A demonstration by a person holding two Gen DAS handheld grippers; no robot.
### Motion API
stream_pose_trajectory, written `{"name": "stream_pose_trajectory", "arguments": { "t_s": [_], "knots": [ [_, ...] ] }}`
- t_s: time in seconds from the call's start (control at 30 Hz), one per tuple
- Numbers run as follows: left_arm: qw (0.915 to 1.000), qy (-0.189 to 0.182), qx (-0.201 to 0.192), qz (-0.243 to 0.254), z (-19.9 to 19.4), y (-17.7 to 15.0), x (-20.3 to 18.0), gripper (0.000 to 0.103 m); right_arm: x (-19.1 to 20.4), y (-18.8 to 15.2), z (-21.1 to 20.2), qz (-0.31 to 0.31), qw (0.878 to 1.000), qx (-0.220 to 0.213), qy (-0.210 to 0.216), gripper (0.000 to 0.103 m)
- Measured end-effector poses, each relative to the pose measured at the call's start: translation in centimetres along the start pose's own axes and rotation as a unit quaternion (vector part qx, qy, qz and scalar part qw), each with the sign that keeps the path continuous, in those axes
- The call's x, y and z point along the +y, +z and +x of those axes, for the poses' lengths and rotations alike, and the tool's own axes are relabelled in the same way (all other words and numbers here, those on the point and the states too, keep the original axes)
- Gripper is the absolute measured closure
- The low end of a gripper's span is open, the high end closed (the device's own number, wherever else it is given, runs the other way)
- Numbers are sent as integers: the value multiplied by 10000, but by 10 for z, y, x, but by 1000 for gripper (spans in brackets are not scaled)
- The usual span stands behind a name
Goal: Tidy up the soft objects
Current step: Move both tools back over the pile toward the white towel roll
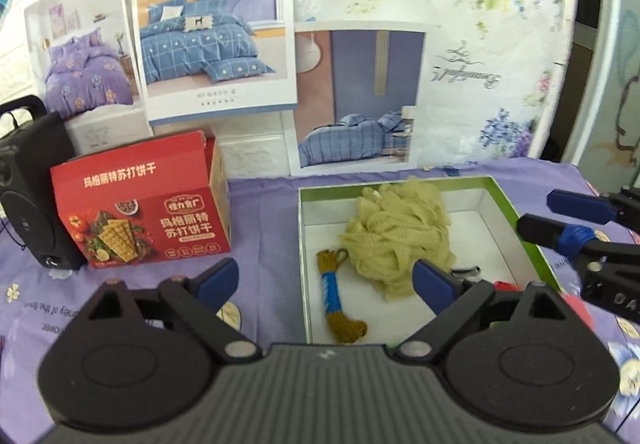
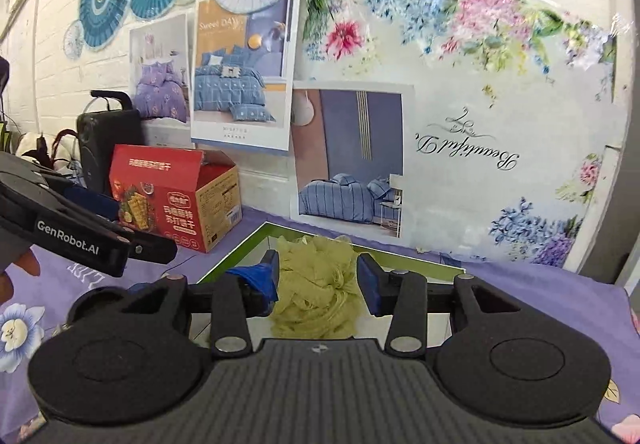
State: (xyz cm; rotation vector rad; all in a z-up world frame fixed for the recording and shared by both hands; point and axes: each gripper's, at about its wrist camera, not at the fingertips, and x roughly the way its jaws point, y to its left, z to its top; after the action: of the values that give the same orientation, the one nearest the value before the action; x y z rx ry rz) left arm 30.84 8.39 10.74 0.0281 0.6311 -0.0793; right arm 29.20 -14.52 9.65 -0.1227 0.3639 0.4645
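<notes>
A yellow-green mesh bath pouf [image 1: 396,232] lies in a shallow white box with a green rim [image 1: 536,240]. A bundle of brown cord with a blue band [image 1: 338,296] lies in the box's left part. My left gripper [image 1: 324,278] is open and empty, above the box's near edge. My right gripper [image 1: 534,213] shows at the right of the box, open. In the right wrist view my right gripper [image 2: 318,278] is open with the pouf [image 2: 316,284] between its fingers; I cannot tell if the pads touch it. The box rim [image 2: 240,248] shows there too.
A red cracker carton [image 1: 148,211] stands left of the box, with a black speaker [image 1: 28,199] beside it. A purple floral cloth [image 1: 264,203] covers the table. Bedding posters [image 1: 212,23] hang on the wall behind. A small red item [image 1: 505,286] and a black item lie at the box's near right.
</notes>
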Motion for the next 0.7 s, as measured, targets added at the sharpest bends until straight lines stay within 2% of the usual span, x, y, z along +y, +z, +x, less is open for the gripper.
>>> {"name": "stream_pose_trajectory", "arguments": {
  "t_s": [0.13, 0.37, 0.57, 0.7],
  "knots": [
    [9998, 10, -132, 153, -36, -25, -6, 9, 8, -21, -46, 75, 9998, -180, -86, 75],
    [9994, -243, 35, 250, -88, -90, -22, 9, 29, -95, -129, 405, 9975, -5, -574, 73],
    [9950, -662, 587, 454, -100, -153, -54, 9, 35, -155, -170, 1056, 9893, 372, -935, 72],
    [9902, -808, 1017, 505, -97, -188, -67, 9, 41, -177, -177, 1503, 9833, 475, -909, 71]
  ]
}}
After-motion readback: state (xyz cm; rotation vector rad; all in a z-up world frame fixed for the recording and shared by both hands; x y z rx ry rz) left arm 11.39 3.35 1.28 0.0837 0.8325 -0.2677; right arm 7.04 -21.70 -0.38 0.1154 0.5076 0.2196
